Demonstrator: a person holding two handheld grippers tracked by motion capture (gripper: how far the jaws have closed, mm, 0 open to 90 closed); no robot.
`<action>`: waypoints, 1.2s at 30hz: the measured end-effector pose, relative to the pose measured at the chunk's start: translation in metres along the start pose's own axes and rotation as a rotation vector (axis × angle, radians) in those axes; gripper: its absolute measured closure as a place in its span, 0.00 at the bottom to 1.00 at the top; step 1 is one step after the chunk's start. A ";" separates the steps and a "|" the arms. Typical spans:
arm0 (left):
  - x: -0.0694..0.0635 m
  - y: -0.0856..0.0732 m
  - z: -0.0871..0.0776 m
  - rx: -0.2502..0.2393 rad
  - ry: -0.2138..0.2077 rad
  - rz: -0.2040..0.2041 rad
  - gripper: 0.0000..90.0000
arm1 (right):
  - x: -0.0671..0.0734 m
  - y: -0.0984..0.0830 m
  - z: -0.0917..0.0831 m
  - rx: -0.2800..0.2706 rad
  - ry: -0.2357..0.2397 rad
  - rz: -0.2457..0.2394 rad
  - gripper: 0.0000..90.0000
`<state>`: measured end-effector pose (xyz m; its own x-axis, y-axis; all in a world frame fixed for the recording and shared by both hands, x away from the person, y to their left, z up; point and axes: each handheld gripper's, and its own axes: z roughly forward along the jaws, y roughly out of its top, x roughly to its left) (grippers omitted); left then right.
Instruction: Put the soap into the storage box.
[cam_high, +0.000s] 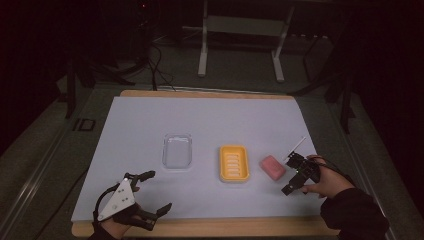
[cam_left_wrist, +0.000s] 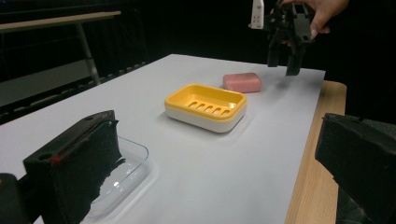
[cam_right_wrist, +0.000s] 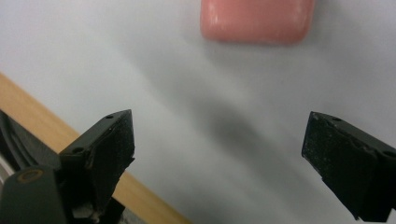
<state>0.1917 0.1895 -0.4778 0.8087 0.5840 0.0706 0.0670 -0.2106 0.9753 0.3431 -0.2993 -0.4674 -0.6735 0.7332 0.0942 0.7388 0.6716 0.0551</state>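
A pink soap bar (cam_high: 272, 167) lies on the white sheet (cam_high: 210, 120), just right of a yellow soap dish (cam_high: 223, 165) with a slotted insert. Left of the dish sits a clear plastic tray (cam_high: 177, 151). My right gripper (cam_high: 289, 175) hovers open just right of the soap; in the right gripper view its jaws (cam_right_wrist: 219, 135) stand wide apart, the soap (cam_right_wrist: 257, 21) ahead of them. My left gripper (cam_high: 157, 192) is open near the front left edge. The left gripper view has the tray (cam_left_wrist: 126, 172), dish (cam_left_wrist: 187, 89), soap (cam_left_wrist: 242, 82) and right gripper (cam_left_wrist: 283, 65).
The sheet covers a wooden table whose front edge (cam_high: 200, 227) shows as a bare strip. A metal stand (cam_high: 202, 55) and cables are on the dark floor beyond the table. A thin white stick (cam_high: 296, 146) juts from the right gripper.
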 end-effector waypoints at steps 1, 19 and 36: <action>0.000 0.000 0.000 0.000 -0.001 0.000 0.01 | 0.000 0.002 0.000 -0.006 0.000 -0.001 0.10; 0.000 0.000 0.000 0.001 -0.003 -0.001 0.01 | -0.008 0.026 0.003 -0.259 -0.014 -0.032 0.15; 0.000 0.000 0.000 0.002 -0.006 -0.002 0.01 | -0.010 0.044 0.025 -0.279 -0.047 -0.074 0.26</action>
<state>0.1917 0.1895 -0.4780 0.8120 0.5797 0.0677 0.0692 -0.2109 0.9751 0.3822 -0.2742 -0.4907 -0.7210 0.6921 0.0339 0.6612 0.6726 0.3324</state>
